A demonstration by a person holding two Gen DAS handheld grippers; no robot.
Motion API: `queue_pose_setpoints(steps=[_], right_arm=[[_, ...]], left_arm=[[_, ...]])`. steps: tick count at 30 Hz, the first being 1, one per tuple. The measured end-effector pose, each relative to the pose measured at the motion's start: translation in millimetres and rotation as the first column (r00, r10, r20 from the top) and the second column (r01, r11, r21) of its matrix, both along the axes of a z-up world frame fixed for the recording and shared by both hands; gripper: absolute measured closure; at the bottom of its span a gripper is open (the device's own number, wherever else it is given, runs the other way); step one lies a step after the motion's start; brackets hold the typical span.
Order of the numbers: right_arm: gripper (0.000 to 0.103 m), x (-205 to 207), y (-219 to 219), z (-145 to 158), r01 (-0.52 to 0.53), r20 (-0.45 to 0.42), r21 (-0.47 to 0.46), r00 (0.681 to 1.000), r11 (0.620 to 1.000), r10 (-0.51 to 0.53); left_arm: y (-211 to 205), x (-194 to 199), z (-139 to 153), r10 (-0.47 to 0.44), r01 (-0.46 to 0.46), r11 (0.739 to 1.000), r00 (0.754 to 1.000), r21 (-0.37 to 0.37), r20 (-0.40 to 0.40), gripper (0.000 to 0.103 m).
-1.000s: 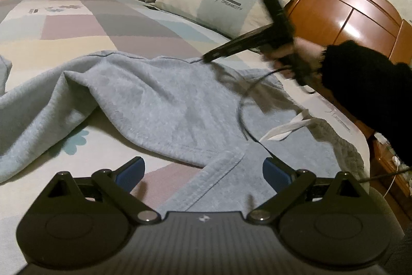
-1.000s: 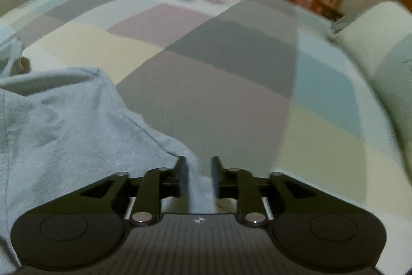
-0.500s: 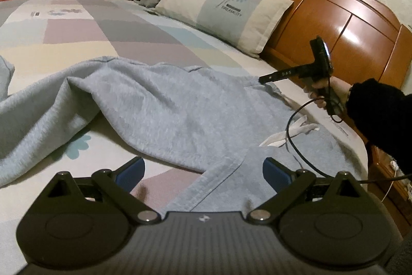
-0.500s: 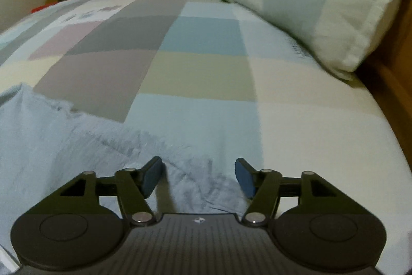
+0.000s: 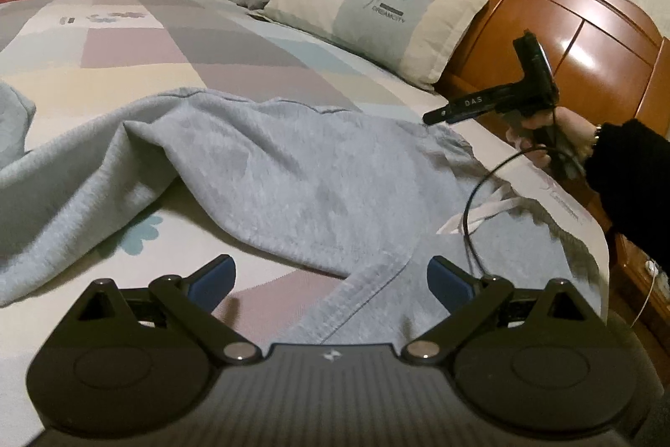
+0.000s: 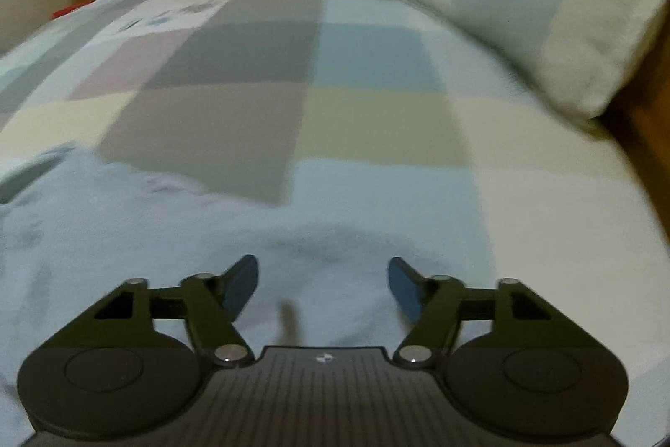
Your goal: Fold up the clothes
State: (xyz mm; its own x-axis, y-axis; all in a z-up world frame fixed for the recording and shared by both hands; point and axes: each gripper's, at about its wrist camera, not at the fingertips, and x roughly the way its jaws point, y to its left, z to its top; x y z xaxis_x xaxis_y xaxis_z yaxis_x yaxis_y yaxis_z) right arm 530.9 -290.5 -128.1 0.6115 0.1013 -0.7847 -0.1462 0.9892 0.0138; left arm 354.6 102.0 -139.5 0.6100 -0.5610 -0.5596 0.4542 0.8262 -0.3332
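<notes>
**Grey sweatpants on the bed, both grippers empty**

We've got the sweatpants (image 5: 293, 170) sprawled across the middle of the left wrist view, rumpled over the patchwork bedsheet (image 5: 138, 45), with the waistband and its white drawstring (image 5: 481, 212) toward the right edge. The left gripper (image 5: 331, 275) sits at bottom centre with its jaws spread wide, a folded hem lying between them but nothing pinched. The right gripper (image 6: 322, 281) is low in its own view, jaws opening over loose fabric, gripping nothing (that frame is pretty blurry).

Fabric looks like soft, thick fleece: floppy, light, not slippery, so it should bunch and drag. We'd grab it at the stitched hem or the waistband corners, where the cloth is doubled. The pillow (image 5: 377, 11) stays at upper right.
</notes>
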Motion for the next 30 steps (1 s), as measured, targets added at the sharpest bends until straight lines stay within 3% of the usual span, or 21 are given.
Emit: queue_pose_setpoints(steps=[3,4,8,11,14,19,21,26,30], right_arm=[[0.029,12.5,33.3,-23.1,-0.001,-0.098,-0.054,0.995,0.999,-0.004],[0.027,20.1,36.3,-32.2,0.029,-0.1,-0.065,0.994,0.997,-0.035],[0.005,47.4,30.6,-45.0,0.124,-0.073,-0.047,0.989,0.991,-0.128],[0.005,56.5,30.1,-41.4,0.153,-0.085,-0.031,0.984,0.988,-0.156],[0.006,33.4,38.9,-20.2,0.091,-0.063,-0.048,0.994,0.995,-0.094],[0.006,-46.8,58.8,12.6,-0.044,-0.01,-0.014,0.999,0.999,0.044],[0.006,-84.4,79.1,13.9,-0.14,0.004,-0.079,0.99,0.987,0.141],[0.006,-150.8,114.6,-2.6,-0.249,0.001,-0.24,0.967,0.938,0.256],[0.006,-163.5,134.6,-29.2,-0.256,-0.029,-0.454,0.962,0.853,0.273]], left_arm=[[3.0,-0.4,2.3,0.007,-0.007,1.0,1.0,-0.003,0.006,0.005],[4.1,-0.3,2.6,0.012,-0.012,1.0,1.0,-0.004,0.006,0.005],[6.6,0.1,1.8,0.021,-0.021,1.0,1.0,-0.002,-0.005,0.005],[5.3,-1.6,3.3,0.023,-0.023,1.0,1.0,0.009,0.0,0.005],[7.9,-5.0,8.4,0.021,-0.021,1.0,1.0,-0.003,0.017,0.005],[11.4,-7.5,13.8,0.033,-0.032,0.999,0.999,-0.011,0.033,0.005],[11.6,-8.2,15.2,0.035,-0.035,0.999,0.999,-0.006,0.036,0.005],[12.2,-11.3,20.0,0.032,-0.032,0.999,0.998,-0.012,0.052,0.005],[13.1,-12.3,22.5,0.027,-0.026,0.999,0.998,-0.023,0.061,0.005]])
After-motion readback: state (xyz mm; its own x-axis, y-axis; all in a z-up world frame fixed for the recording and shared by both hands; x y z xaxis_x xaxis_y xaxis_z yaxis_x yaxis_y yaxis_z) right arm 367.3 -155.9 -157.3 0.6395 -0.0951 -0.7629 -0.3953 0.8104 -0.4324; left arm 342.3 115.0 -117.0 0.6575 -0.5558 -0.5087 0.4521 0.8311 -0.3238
